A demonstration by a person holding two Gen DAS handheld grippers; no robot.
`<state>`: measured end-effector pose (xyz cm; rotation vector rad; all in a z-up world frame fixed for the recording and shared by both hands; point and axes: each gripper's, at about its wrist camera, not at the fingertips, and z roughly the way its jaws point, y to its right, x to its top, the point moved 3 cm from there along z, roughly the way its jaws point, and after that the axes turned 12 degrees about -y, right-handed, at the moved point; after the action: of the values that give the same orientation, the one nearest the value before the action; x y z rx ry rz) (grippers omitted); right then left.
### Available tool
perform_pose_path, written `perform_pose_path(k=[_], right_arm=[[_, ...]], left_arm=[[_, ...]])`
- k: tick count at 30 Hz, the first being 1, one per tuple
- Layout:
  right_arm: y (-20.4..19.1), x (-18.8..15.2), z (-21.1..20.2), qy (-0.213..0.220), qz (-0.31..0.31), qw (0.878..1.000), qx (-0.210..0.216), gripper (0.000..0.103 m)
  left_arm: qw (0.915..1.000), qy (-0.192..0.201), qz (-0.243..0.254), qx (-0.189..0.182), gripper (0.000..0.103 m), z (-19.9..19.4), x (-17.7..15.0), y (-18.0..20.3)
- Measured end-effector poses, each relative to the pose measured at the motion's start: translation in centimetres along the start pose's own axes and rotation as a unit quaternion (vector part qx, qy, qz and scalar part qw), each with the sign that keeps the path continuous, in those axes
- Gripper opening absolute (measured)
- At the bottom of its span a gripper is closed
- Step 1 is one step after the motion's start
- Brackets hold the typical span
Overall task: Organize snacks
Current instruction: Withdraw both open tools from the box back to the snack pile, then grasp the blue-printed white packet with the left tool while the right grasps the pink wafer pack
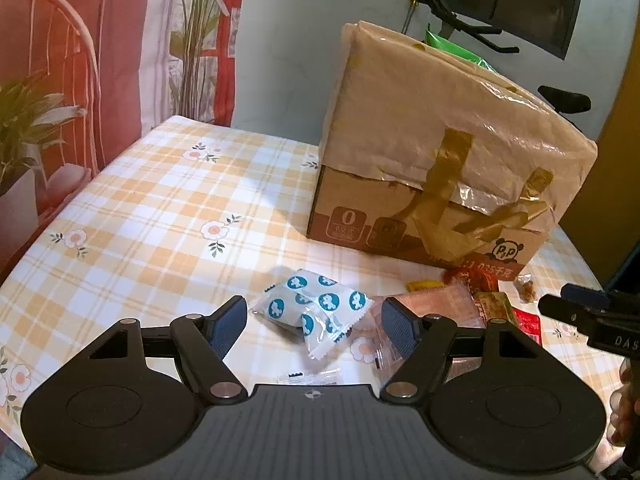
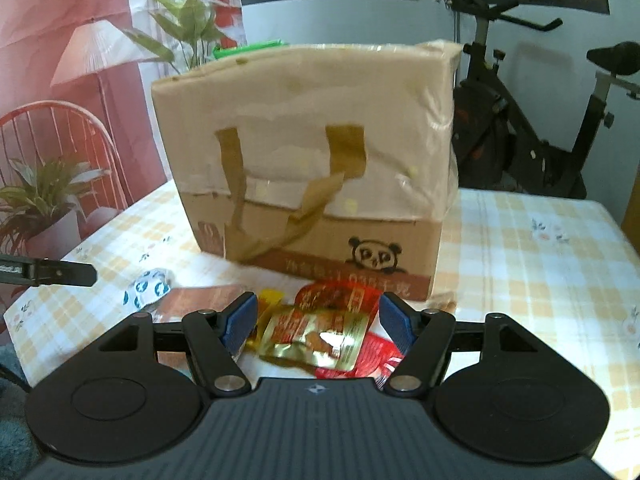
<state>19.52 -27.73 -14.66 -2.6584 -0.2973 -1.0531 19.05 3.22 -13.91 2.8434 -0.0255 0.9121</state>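
Left gripper (image 1: 314, 322): released, above white packets (image 1: 316, 310) (teal dots). Right gripper (image 2: 318, 320): released, above gold packet (image 2: 316, 338); taped cardboard box (image 2: 308, 160) behind.

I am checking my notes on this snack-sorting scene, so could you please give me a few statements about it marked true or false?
1. The left claw is open, with white packets with blue dots ahead of it. True.
2. The right claw is shut on a gold packet. False: it is open, and the gold packet lies on the table.
3. The cardboard box shows a panda drawing. True.
4. The tablecloth is plain blue. False: it is yellow and white check with flowers.
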Motion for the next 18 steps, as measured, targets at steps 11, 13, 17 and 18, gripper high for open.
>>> perform_pose_path(k=[11, 13, 17, 18], right_arm=[[-2.9, 0.0, 2.2, -0.033, 0.002, 0.999, 0.029, 0.081], [-3.6, 0.2, 2.8, -0.041, 0.002, 0.998, 0.04, 0.084], [-5.6, 0.8, 4.3, -0.065, -0.021, 0.997, 0.043, 0.086], [-6.1, 0.9, 4.7, -0.069, -0.029, 0.996, 0.044, 0.088]], left_arm=[[0.9996, 0.009, -0.003, 0.025, 0.076, 0.0, -0.5, -1.3], [0.9995, 0.012, -0.007, 0.029, 0.076, 0.0, -0.4, -1.9], [0.9993, 0.017, -0.018, 0.028, 0.076, -0.1, -0.4, -2.7], [0.9992, 0.018, -0.02, 0.028, 0.076, -0.1, -0.5, -2.9]])
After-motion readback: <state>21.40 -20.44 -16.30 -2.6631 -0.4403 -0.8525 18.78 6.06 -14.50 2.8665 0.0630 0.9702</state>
